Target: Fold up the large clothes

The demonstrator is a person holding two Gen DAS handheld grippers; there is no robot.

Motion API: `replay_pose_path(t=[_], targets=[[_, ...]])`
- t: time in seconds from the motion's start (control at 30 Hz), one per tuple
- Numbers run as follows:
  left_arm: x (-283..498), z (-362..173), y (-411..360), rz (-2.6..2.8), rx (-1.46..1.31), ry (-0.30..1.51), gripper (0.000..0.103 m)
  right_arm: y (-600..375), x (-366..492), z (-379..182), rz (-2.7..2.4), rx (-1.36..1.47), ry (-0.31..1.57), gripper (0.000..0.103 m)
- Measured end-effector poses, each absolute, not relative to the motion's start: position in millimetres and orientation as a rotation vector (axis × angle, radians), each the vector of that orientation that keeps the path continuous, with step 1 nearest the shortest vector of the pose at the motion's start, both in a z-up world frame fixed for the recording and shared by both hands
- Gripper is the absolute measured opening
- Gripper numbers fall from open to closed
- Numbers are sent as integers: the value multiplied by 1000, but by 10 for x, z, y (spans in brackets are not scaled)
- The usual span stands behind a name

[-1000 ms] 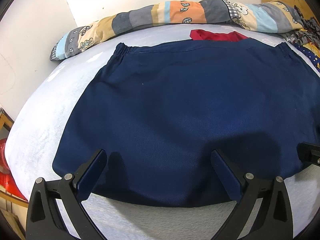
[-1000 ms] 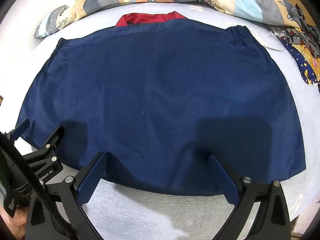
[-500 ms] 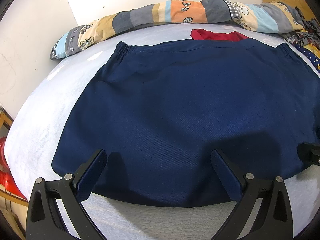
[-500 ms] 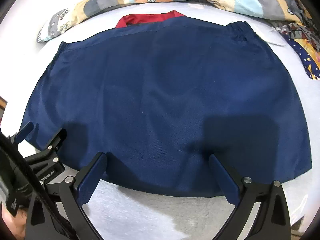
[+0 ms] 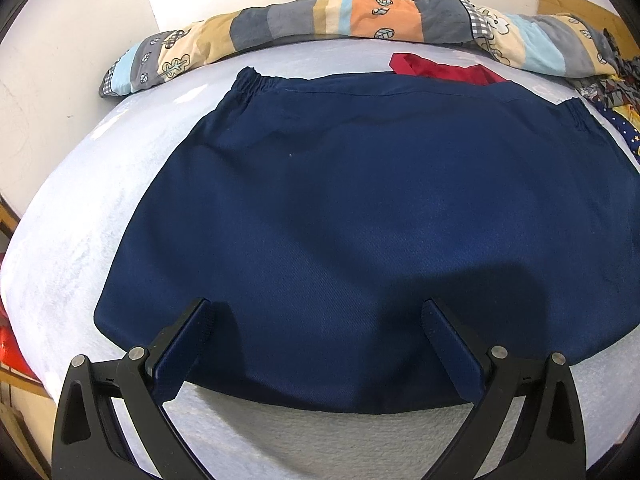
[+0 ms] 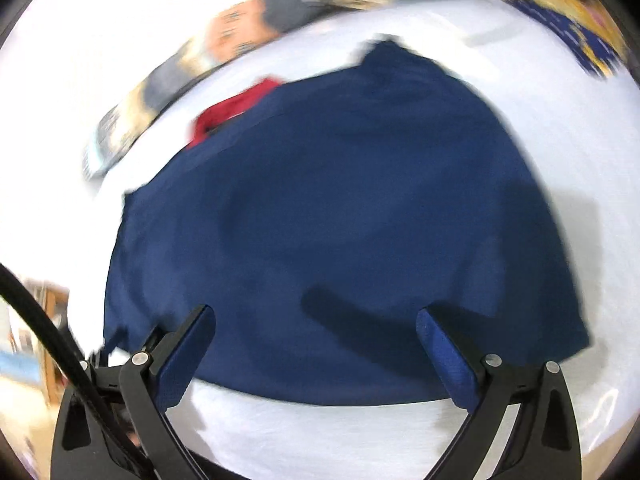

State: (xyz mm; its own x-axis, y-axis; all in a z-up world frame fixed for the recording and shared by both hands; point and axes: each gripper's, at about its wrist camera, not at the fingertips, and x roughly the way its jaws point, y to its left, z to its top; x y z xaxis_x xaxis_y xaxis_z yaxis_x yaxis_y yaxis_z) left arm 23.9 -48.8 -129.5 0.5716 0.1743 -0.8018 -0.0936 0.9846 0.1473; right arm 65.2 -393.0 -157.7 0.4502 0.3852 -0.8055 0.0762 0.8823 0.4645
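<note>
One navy garment (image 5: 360, 216) of matte woven cloth lies spread flat on a white, nubbly bed cover (image 5: 80, 216), its gathered elastic band along the far edge and its plain curved edge nearest the cameras; its long axis runs left to right across the bed. At the far left a rolled patchwork quilt (image 5: 328, 20), soft and striped in grey, tan, orange and pale blue, lies along the wall behind it. One red cloth (image 5: 444, 68) peeks out from under the far band. The left gripper (image 5: 316, 312) hangs over the near hem with its two blue-padded fingers (image 5: 180, 356) spread wide, holding nothing. The right gripper (image 6: 314, 316), in a motion-blurred view, likewise has both fingers far apart and empty above the hem.
</note>
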Motion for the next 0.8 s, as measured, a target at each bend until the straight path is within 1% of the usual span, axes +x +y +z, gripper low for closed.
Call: replay_pose_path(t=[0.1, 0.23, 0.3, 0.43, 0.5, 0.63, 0.7, 0.8], targets=[[239, -1294, -492, 156, 90, 953, 103, -4369, 709, -1657, 65, 559, 1107, 100], [239, -1296, -491, 149, 88, 959, 103, -4959, 562, -1460, 39, 737, 960, 100], [246, -1297, -490, 145, 90, 963, 103, -5178, 471, -1461, 26, 791, 929, 100], [260, -1296, -490, 143, 91, 965, 103, -5406, 377, -1750, 49, 903, 967, 100], [266, -1293, -488, 143, 91, 965, 103, -5361, 334, -1946, 84, 944, 1014, 99], [264, -1291, -484, 143, 90, 967, 103, -5254, 231, -2101, 151, 999, 1022, 98], [266, -1292, -480, 142, 91, 967, 103, -5160, 196, -2118, 220, 1032, 999, 91], [265, -1291, -482, 143, 88, 967, 103, -5025, 249, -2164, 235, 1029, 996, 85]])
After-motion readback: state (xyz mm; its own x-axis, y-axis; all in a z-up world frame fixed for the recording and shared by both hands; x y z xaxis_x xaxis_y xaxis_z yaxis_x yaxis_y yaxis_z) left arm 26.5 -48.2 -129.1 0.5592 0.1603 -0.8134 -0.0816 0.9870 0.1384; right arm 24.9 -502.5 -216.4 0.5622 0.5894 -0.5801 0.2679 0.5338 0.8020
